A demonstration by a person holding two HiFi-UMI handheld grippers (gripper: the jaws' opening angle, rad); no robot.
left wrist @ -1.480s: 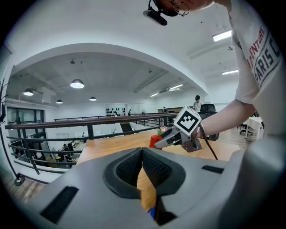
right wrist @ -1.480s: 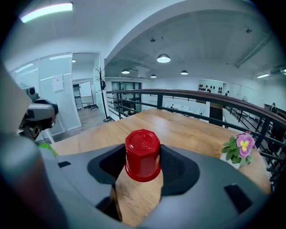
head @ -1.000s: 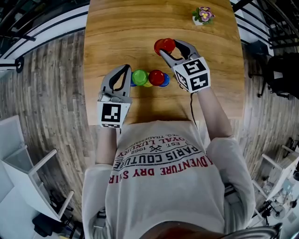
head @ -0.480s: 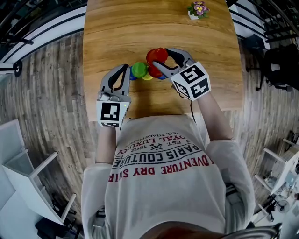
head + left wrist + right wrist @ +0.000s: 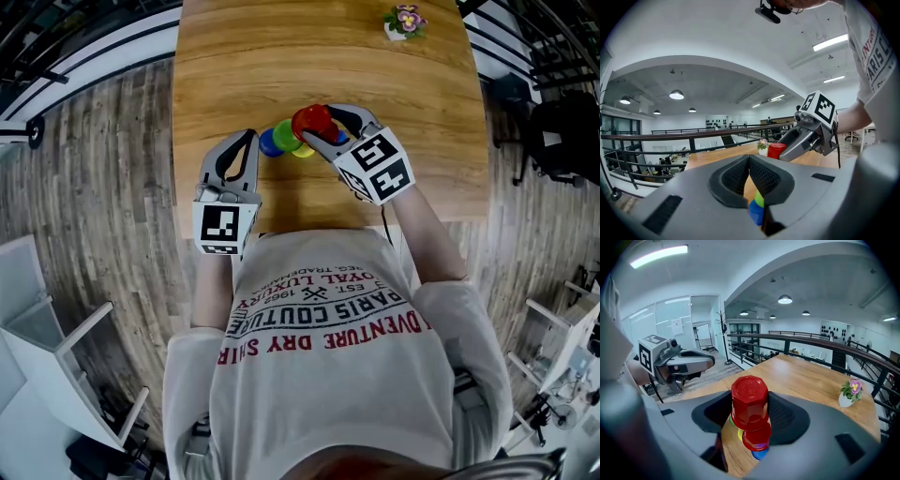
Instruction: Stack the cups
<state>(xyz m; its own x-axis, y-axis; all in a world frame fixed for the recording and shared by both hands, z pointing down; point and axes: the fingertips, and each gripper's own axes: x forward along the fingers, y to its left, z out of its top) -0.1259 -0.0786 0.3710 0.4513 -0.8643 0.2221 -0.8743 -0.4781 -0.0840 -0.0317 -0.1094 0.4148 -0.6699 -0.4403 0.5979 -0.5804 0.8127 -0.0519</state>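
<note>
Near the middle of the table (image 5: 244,56), my right gripper (image 5: 323,127) pinches a red cup (image 5: 749,401). Its jaws are spread wide and press on the cup's sides. The cup hangs with its base up and mouth down, its long axis upright. A second red cup (image 5: 757,439) stands straight beneath it, a touch off centre toward the right jaw. I cannot tell whether the two already touch. I judge that the next move is a short drop along that upright line, so the right hand is the one placed for it. The left gripper (image 5: 749,176) has its jaws pressed together on nothing. The blue cup (image 5: 270,142), green cup (image 5: 286,136) and yellow cup (image 5: 302,150) sit just beyond its tips.
</note>
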